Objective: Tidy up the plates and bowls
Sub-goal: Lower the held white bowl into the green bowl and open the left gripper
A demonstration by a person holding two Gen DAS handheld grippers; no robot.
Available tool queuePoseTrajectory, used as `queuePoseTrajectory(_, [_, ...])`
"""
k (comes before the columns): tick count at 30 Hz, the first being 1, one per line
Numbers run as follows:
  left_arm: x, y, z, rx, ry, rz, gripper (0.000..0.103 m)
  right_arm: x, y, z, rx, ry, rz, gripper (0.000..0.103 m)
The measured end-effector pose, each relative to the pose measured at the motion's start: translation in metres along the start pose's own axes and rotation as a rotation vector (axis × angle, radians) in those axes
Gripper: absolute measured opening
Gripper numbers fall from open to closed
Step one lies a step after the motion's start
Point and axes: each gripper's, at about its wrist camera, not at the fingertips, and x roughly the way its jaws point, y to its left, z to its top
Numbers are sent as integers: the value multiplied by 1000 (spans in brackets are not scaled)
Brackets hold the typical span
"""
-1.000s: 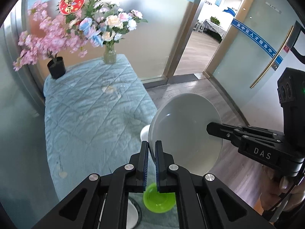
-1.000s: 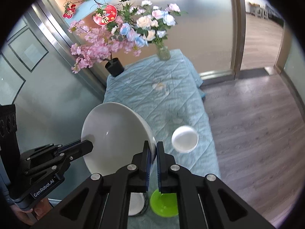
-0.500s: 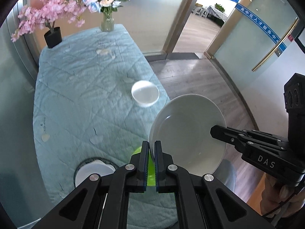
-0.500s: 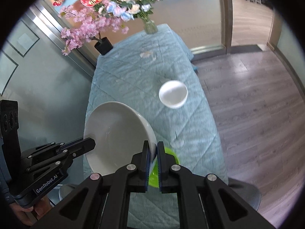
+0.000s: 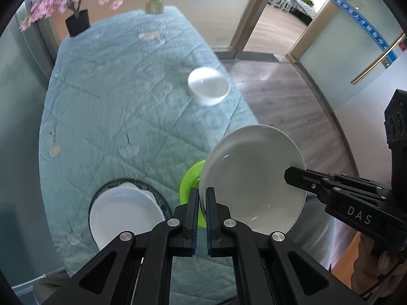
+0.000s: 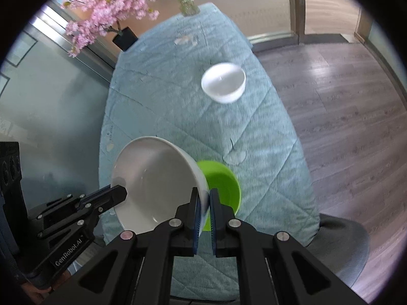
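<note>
Both grippers hold one large white bowl point(image 5: 251, 178) above the near end of the table. My left gripper point(image 5: 201, 195) is shut on its left rim; my right gripper point(image 6: 203, 200) is shut on its right rim, where the bowl point(image 6: 155, 178) tilts towards the left gripper. A green bowl point(image 6: 223, 188) sits on the table just under and behind it, also partly visible in the left wrist view point(image 5: 190, 183). A white plate point(image 5: 124, 216) lies on a dark-rimmed plate at the near left. A small white bowl point(image 5: 208, 85) stands further back near the right edge point(image 6: 223, 82).
The table point(image 5: 114, 101) has a light blue quilted cloth. A black pot of pink flowers point(image 5: 77, 21) and a glass vase point(image 5: 155, 2) stand at the far end. Wooden floor point(image 6: 343, 101) lies to the right; a grey stool point(image 6: 343, 249) is at the near right corner.
Both grippers and the large white bowl have lowered and tilted down towards the near end of the table. The plate stack and green bowl now show more fully.
</note>
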Motion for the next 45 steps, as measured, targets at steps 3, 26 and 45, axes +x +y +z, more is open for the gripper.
queuePoseTrajectory(3, [22,11,0,-14,32,-6,0,18,-1,-5,8,30,-12,6])
queuePoseTrajectory(26, [140,30,1,-25,209,14,0,114,-30,-10,91,186,-107,6])
queuePoseTrajectory(45, [119,39,-3,-33,175,-17,1,115,-28,-8,106,166,-141,6])
